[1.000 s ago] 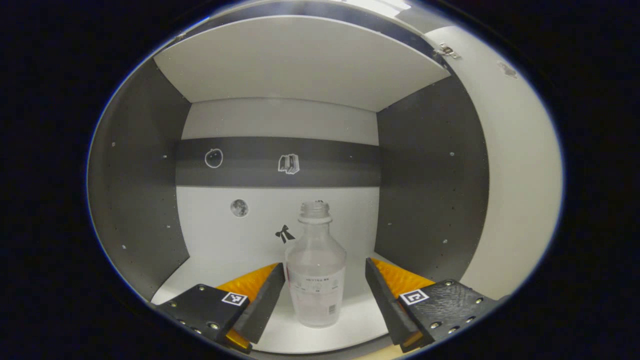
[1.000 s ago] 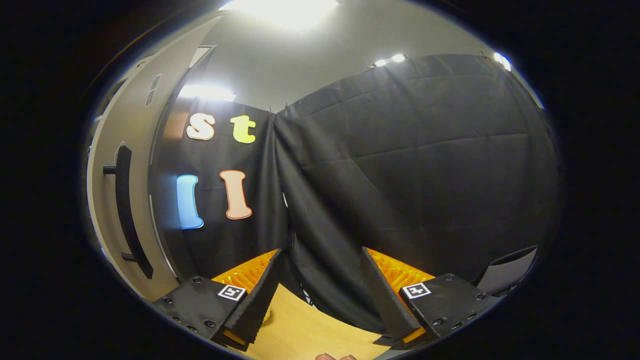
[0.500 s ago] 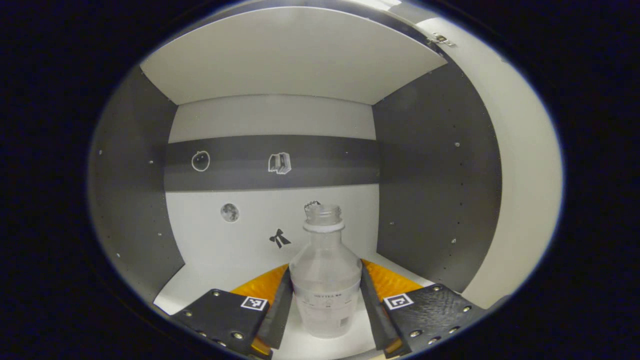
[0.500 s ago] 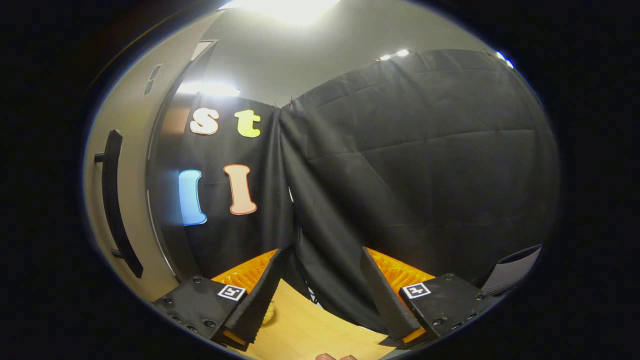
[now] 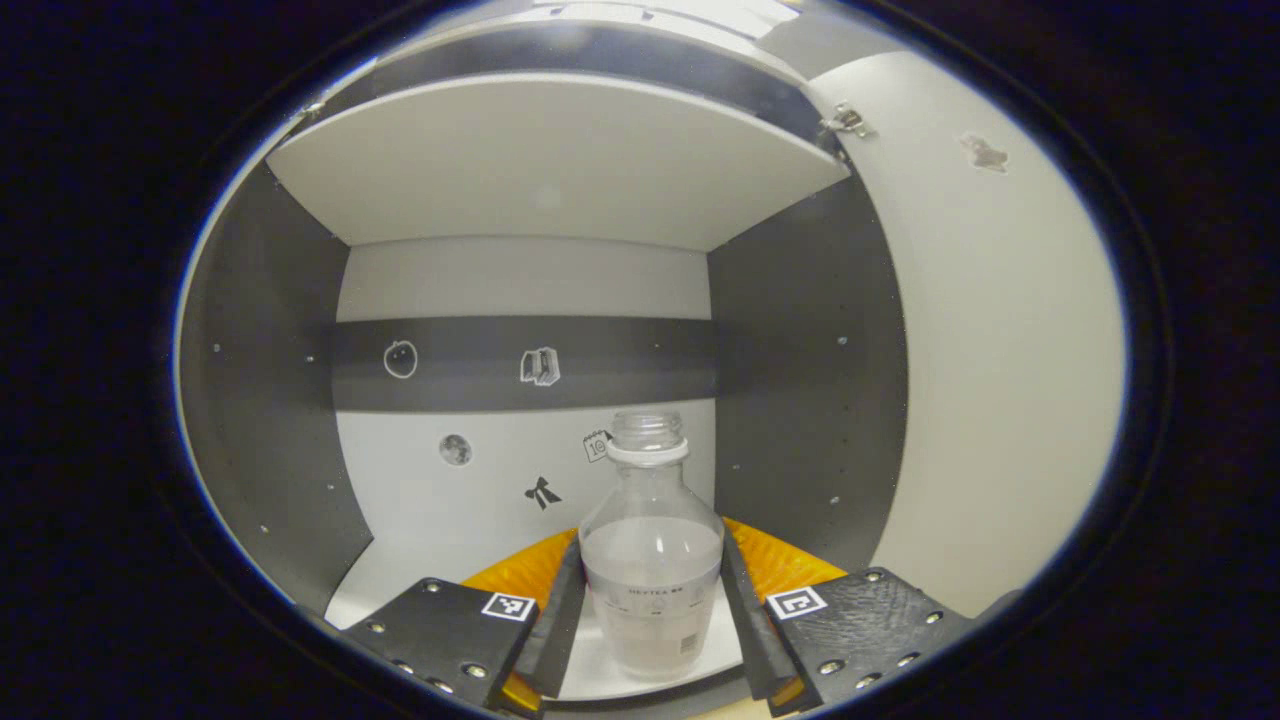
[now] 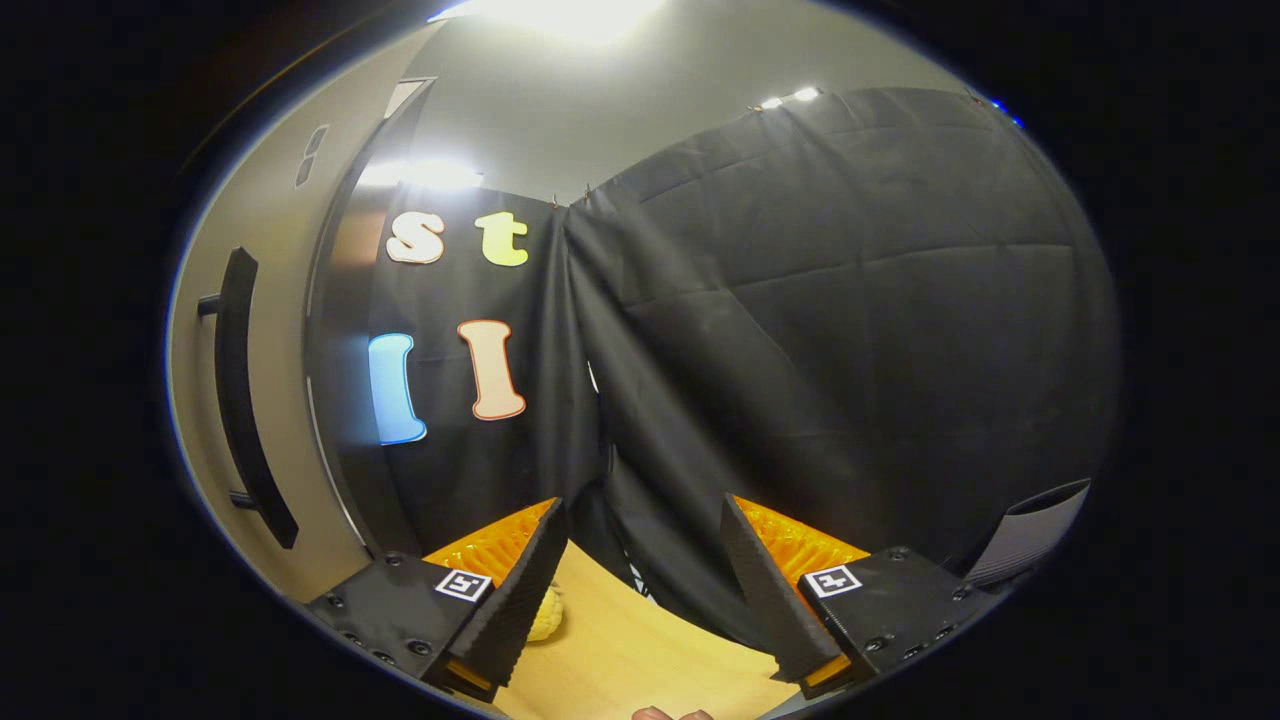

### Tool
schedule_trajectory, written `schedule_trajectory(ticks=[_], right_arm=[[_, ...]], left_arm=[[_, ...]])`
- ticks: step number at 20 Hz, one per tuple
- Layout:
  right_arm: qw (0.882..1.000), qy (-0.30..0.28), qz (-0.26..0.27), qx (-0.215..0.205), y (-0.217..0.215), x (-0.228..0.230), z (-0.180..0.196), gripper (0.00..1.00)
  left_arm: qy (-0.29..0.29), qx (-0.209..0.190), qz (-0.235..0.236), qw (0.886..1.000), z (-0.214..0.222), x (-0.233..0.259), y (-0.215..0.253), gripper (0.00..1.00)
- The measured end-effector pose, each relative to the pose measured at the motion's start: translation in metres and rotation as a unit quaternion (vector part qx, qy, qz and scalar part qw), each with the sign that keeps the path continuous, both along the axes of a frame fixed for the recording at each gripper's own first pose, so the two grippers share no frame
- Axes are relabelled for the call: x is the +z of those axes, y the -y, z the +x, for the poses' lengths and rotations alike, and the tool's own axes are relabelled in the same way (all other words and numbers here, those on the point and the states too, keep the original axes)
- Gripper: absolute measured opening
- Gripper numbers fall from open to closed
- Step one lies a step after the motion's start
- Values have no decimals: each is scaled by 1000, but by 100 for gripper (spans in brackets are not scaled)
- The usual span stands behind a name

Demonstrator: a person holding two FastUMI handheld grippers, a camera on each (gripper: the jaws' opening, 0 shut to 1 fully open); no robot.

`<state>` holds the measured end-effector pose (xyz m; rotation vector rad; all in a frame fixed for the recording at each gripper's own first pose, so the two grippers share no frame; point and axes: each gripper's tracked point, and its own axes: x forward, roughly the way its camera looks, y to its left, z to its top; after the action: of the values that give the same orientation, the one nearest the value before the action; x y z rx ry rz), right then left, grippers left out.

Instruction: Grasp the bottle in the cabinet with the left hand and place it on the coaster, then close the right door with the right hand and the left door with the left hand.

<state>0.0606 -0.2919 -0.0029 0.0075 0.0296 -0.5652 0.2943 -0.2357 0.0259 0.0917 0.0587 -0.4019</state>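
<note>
I am holding the clear, uncapped glass bottle (image 5: 650, 560) upright in my left gripper (image 5: 650, 625), both fingers pressing against its lower sides, at the front edge of the white cabinet floor (image 5: 400, 575). The bottle is standing inside the grey-and-white cabinet (image 5: 270, 400), beneath a white shelf (image 5: 560, 160); small stickers are dotting the back wall (image 5: 520, 280) behind it, one of them partly hidden by the bottle's neck. The open white right door (image 5: 1000, 350) is hanging beside the cabinet's right wall, a metal hinge (image 5: 845, 120) showing at its top.

In the right gripper view, I am keeping my right gripper (image 6: 640, 590) wide apart, its fingers holding nothing, over a light wooden surface (image 6: 630, 650). A small yellow object (image 6: 548, 612) is lying on that surface beside one finger; I cannot tell what it is. A pale door with a long black bar handle (image 6: 245, 400) is standing at the left, with the black cloth wall (image 6: 850, 350) ahead.
</note>
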Motion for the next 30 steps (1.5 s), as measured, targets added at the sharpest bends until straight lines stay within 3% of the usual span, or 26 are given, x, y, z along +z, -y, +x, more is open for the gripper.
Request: schedule_trajectory(ticks=[5,11,18,23,30], right_arm=[[1000,-4,-4,13,-14,0,-5,98],[999,-13,-18,29,-27,6,-10,98],[999,-20,-17,20,-30,4,-33,98],[999,-35,-8,15,-37,-8,-51,98],[998,-61,-9,15,-54,-9,-70,98]], left_arm=[[15,-13,-6,1000,-55,23,-21,69],[9,-2,-9,1000,-115,11,-64,69],[9,-8,29,1000,-182,-48,-101,69],[-18,-23,4,1000,-219,-105,-97,69],[-38,-47,12,998,-266,-195,-98,69]])
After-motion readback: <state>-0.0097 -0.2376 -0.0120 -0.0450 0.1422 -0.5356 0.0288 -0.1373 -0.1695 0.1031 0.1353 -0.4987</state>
